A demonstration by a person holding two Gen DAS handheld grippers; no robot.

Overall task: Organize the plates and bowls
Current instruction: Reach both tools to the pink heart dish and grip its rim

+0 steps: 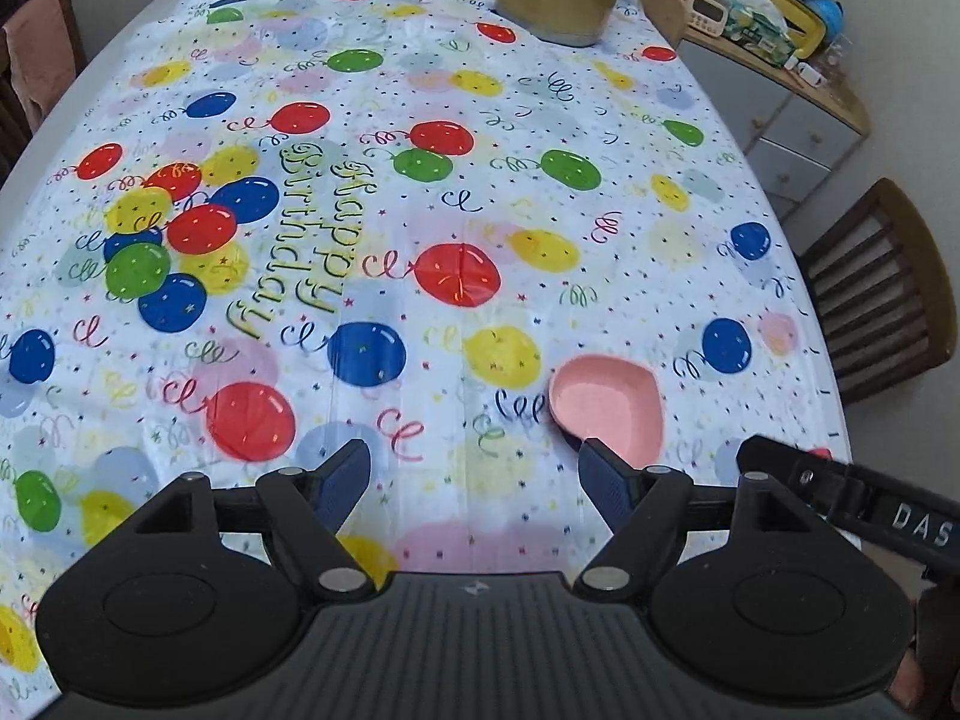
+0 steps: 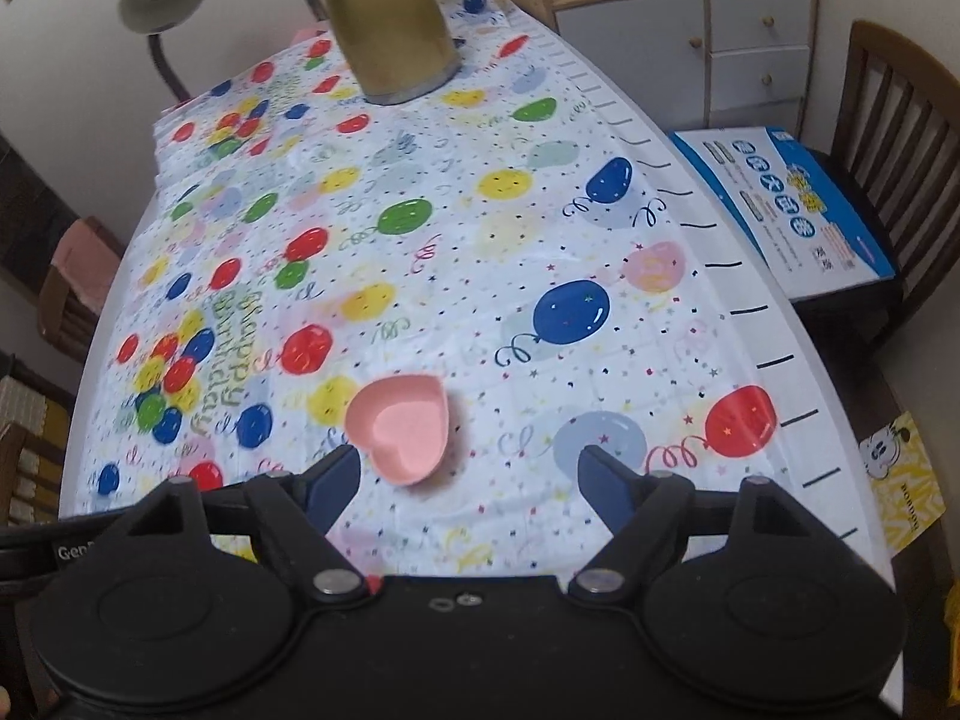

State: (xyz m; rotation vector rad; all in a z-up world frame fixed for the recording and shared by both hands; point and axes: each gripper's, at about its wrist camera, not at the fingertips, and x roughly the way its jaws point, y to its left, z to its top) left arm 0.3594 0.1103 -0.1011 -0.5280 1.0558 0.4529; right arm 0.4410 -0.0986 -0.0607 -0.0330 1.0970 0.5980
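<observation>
both grippers hang over the balloon-print cloth [image 1: 456,138] and neither has anything in it. left gripper [image 1: 474,474]: jaws standing well apart, bare cloth between them. right gripper [image 2: 470,477]: jaws apart too, nothing clamped. the one dish on show is a pink heart bowl [image 2: 401,429], sitting upright on the cloth. from the right wrist it lies just ahead of the jaws and off toward the left finger [image 2: 333,480], its near tip reaching down into the gap but touching neither pad. from the left wrist that same bowl [image 1: 609,408] sits beyond the right finger [image 1: 606,480], which covers its near rim, so it's outside that gap. no other plate or bowl shows in either view, and no stack or rack either, so this reads as the approach to a pickup, early in the sorting. the right gripper looks better placed: the next move calls for sliding it toward its left side and lower, getting one pad inside the wall and one outside, then closing on the rim. a thin, light bowl could skid on that slick cloth if nudged first. the gold lamp [image 2: 390,24] stands far beyond both jaws.
</observation>
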